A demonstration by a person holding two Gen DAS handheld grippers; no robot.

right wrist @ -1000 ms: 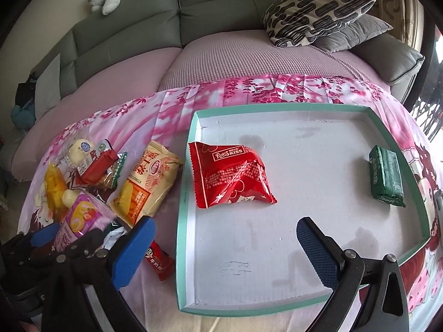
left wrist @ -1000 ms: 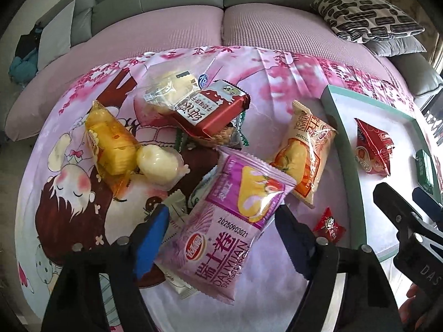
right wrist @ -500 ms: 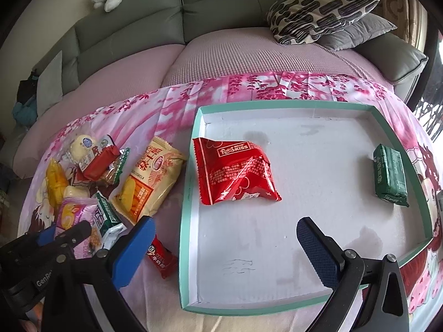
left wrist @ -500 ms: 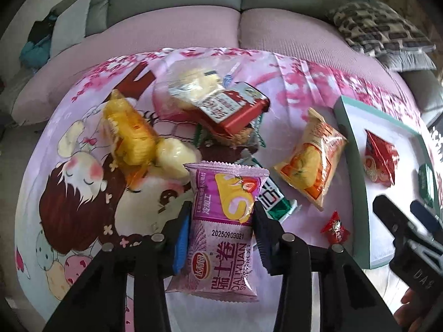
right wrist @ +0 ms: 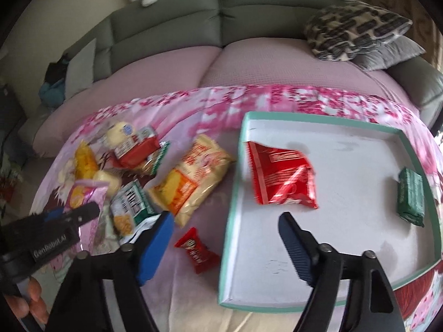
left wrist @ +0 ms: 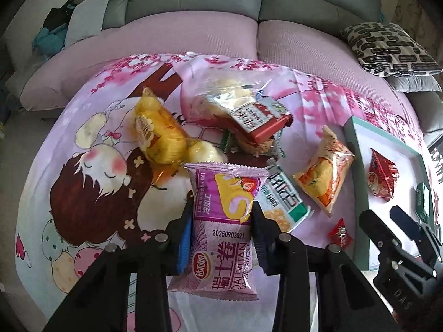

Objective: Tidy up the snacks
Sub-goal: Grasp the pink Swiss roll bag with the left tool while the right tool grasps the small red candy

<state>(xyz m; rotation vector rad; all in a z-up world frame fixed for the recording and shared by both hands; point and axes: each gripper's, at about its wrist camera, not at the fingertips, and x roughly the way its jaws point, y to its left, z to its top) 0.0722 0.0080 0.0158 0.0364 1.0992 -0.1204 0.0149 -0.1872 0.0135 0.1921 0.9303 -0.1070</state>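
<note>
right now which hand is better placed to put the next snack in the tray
Left. The left gripper is closing on the purple swiss roll packet, pads at its sides. The right gripper, also closing, has nothing between its jaws beside the tray.

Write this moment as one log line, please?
left gripper: fingers closing on purple snack pack | right gripper: closing, empty | tray: red bag, green pack

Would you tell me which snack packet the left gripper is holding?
The purple Swiss roll packet, pinched between the left gripper; every other packet lies untouched.
</note>
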